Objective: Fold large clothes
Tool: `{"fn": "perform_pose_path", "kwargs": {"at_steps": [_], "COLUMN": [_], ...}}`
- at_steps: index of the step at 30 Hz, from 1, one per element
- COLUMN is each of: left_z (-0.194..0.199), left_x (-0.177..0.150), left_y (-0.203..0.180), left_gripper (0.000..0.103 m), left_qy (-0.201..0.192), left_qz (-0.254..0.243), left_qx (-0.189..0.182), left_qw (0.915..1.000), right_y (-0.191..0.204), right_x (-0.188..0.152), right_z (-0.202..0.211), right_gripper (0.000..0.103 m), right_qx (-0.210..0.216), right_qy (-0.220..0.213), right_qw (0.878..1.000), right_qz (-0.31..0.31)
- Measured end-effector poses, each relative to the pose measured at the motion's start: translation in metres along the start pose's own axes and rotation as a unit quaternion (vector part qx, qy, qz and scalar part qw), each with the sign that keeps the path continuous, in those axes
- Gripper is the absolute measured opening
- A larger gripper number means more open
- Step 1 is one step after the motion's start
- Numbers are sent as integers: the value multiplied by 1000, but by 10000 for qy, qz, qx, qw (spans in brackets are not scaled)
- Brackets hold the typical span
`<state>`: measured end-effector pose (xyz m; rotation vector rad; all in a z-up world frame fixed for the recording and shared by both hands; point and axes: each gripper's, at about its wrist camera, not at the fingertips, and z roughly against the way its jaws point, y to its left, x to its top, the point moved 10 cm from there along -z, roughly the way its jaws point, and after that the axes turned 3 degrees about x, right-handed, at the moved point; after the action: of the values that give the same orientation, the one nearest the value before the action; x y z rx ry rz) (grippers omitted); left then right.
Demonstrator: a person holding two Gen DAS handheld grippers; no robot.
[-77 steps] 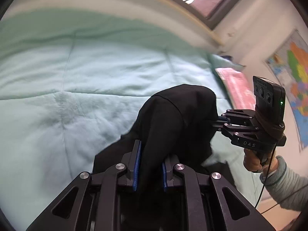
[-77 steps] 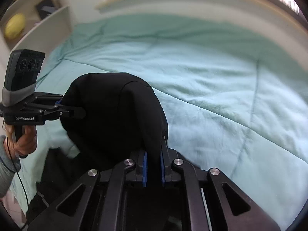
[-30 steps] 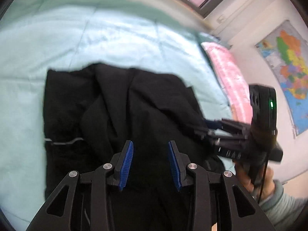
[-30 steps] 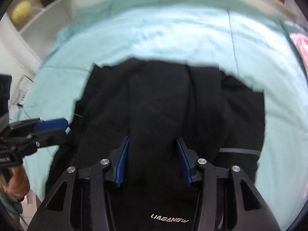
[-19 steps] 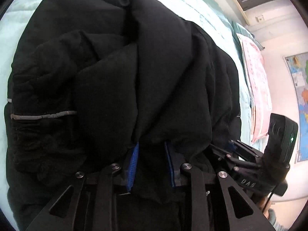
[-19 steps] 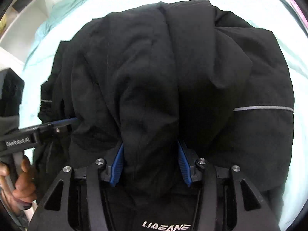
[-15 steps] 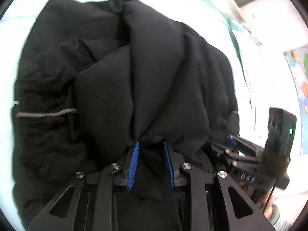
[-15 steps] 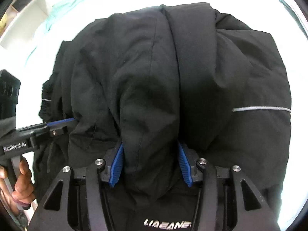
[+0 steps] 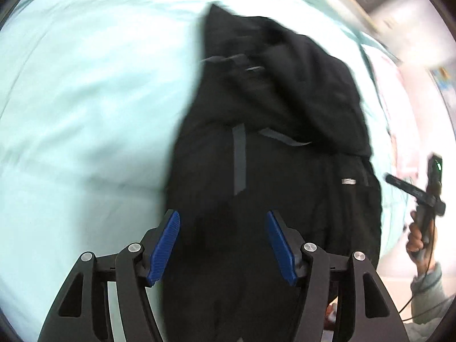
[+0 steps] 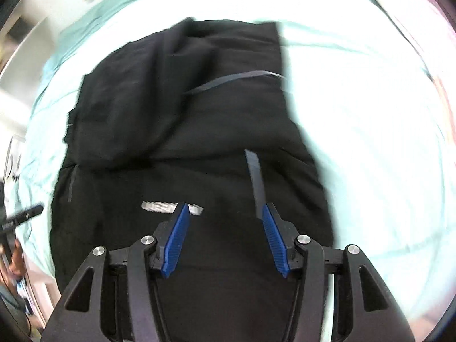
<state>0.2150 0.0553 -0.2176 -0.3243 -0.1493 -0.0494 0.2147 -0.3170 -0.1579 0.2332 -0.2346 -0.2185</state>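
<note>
A large black jacket (image 9: 279, 154) with grey reflective strips lies in a folded heap on the mint green bed cover (image 9: 85, 99). It also fills the middle of the right wrist view (image 10: 176, 131). My left gripper (image 9: 222, 222) is open and empty above the jacket's near part. My right gripper (image 10: 223, 215) is open and empty over the jacket near a white label (image 10: 171, 207). The right gripper shows at the far right of the left wrist view (image 9: 413, 191), held off the jacket's side. Both views are blurred by motion.
The bed cover (image 10: 370, 131) spreads wide around the jacket. A pink pillow (image 9: 390, 108) lies beyond the jacket on the right. A wall map (image 9: 444, 82) hangs further right. White shelving (image 10: 25, 37) stands at the left.
Both grippers were shut on folds of the jacket half a second ago. Both have let go, opened wide and pulled back. The jacket now lies on the bed.
</note>
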Motion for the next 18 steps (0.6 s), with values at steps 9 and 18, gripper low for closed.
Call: {"fn": "perform_pose_path", "kwargs": {"at_steps": [9,18], "left_z": [-31,-61], "left_x": [-66,-91], "left_y": [44,22], "left_gripper": [63,63], "left_qy": [544,1050], "left_qz": [944,949], "left_qx": [-381,-1009], "left_qw": [9933,9848], "right_y": [-82,-109], "right_x": [-64,-130], "right_z": [6,0], "right_gripper": [56,56], "right_qx": [-408,-227], "right_qy": [502,1080], "right_qw": [9961,9901], "right_qz": [-597,-863]}}
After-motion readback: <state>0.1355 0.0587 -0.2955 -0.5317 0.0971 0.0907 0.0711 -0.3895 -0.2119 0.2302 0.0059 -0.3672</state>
